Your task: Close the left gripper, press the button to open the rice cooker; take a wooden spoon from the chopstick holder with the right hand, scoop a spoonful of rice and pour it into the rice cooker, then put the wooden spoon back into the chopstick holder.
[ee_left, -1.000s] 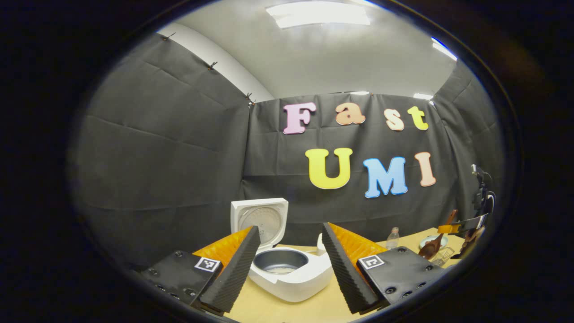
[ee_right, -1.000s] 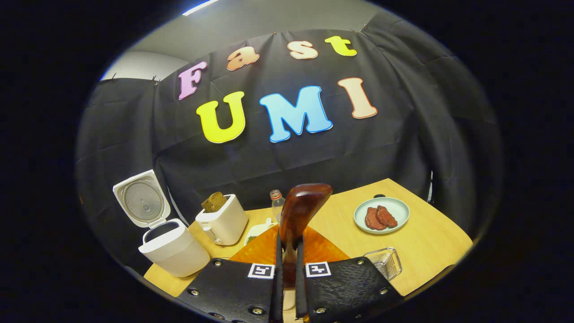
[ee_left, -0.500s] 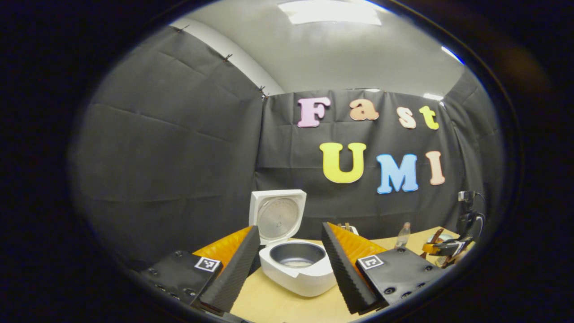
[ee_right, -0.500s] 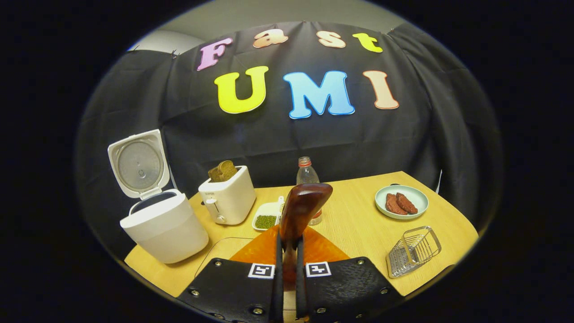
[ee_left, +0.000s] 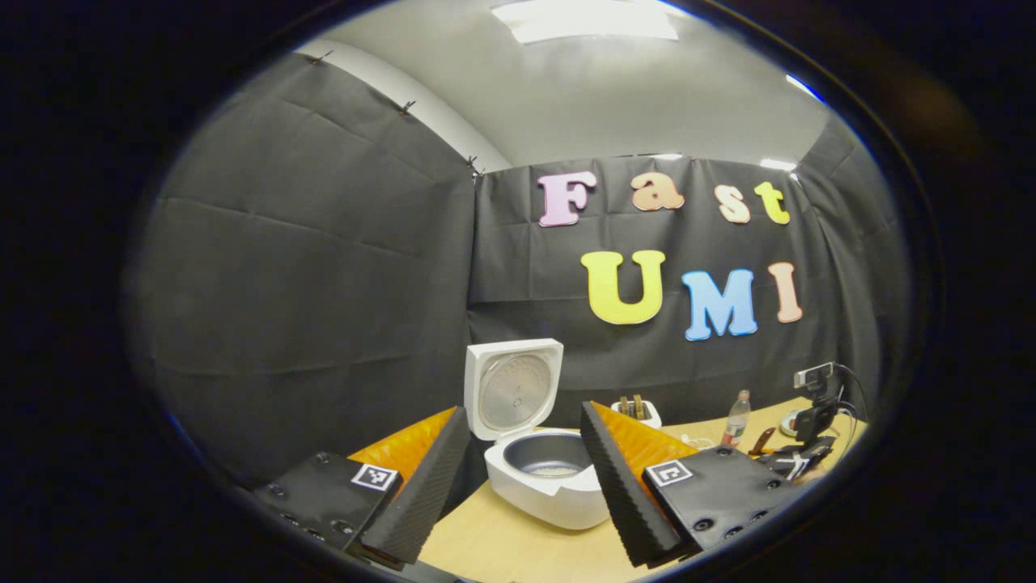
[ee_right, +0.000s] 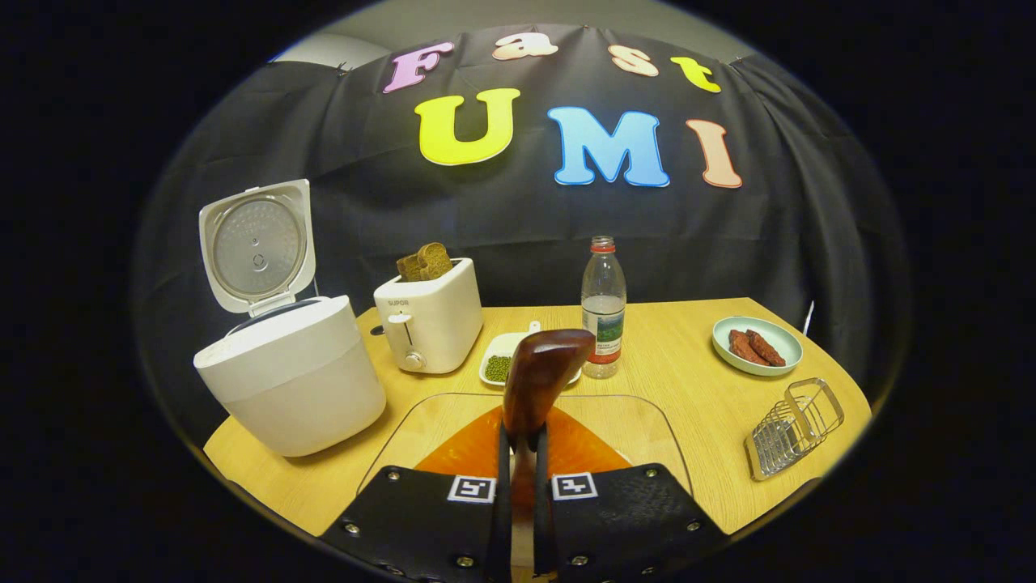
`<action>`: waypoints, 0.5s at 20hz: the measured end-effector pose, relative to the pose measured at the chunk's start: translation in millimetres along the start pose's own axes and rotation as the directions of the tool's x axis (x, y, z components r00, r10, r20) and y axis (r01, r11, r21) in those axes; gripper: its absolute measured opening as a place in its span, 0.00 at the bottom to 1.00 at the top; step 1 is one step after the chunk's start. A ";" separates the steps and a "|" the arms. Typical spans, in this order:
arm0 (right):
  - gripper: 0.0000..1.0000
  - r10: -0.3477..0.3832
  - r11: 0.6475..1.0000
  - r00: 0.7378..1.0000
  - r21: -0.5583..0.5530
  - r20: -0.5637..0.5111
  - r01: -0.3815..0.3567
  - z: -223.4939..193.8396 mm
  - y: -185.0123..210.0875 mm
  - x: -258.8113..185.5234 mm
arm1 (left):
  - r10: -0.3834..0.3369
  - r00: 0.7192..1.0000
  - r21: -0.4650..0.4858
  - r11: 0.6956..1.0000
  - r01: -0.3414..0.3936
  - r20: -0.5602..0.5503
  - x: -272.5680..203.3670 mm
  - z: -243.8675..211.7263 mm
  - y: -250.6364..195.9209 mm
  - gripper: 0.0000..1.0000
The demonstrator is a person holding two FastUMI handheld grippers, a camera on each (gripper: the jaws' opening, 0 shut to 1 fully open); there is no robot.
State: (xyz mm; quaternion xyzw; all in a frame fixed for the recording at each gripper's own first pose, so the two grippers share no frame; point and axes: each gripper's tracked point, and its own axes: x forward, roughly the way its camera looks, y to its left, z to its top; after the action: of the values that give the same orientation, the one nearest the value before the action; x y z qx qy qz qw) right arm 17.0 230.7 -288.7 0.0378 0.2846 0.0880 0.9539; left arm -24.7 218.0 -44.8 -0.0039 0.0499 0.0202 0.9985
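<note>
A light wooden table stands before the black cloth wall. In the right gripper view, the right gripper pinches the handle of the wooden spoon between both fingers, its bowl standing up over a clear tray. The rice cooker sits at the far left, lid raised. A toaster with bread, a small dish of green beans, a water bottle, a plate of meat and a wire chopstick holder, lying tipped, spread rightward. In the left gripper view, the left gripper is spread wide before the cooker's pot.
</note>
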 end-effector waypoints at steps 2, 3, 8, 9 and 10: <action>0.11 0.052 0.998 0.998 0.036 -0.021 -0.051 -4.8 16.5 -3.9 | -0.002 1.000 0.004 1.000 0.002 0.000 -3.3 1.5 -0.6 0.92; 0.11 0.075 0.995 0.997 0.064 -0.029 -0.074 -6.2 23.8 -5.7 | -0.001 1.000 0.004 1.000 0.001 -0.002 -4.1 2.8 -0.1 0.95; 0.11 0.139 0.945 0.988 0.308 -0.068 -0.112 -5.7 21.7 -8.0 | 0.005 1.000 -0.008 1.000 -0.005 0.002 -8.6 7.6 4.0 0.95; 0.11 0.147 0.924 0.986 0.367 -0.076 -0.109 -6.6 16.9 -6.3 | 0.007 1.000 -0.011 1.000 -0.007 0.002 -9.0 8.1 4.4 0.92; 0.11 0.156 0.898 0.984 0.426 -0.081 -0.107 -7.3 9.5 -4.9 | 0.008 1.000 -0.015 1.000 -0.008 0.005 -9.0 9.3 4.5 0.92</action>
State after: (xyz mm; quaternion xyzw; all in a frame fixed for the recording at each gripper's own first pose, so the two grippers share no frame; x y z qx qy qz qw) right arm 7.6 239.3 -291.1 0.2561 0.3472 0.0909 0.8975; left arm -32.9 222.3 -34.7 -0.0111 0.0473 0.0246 0.9985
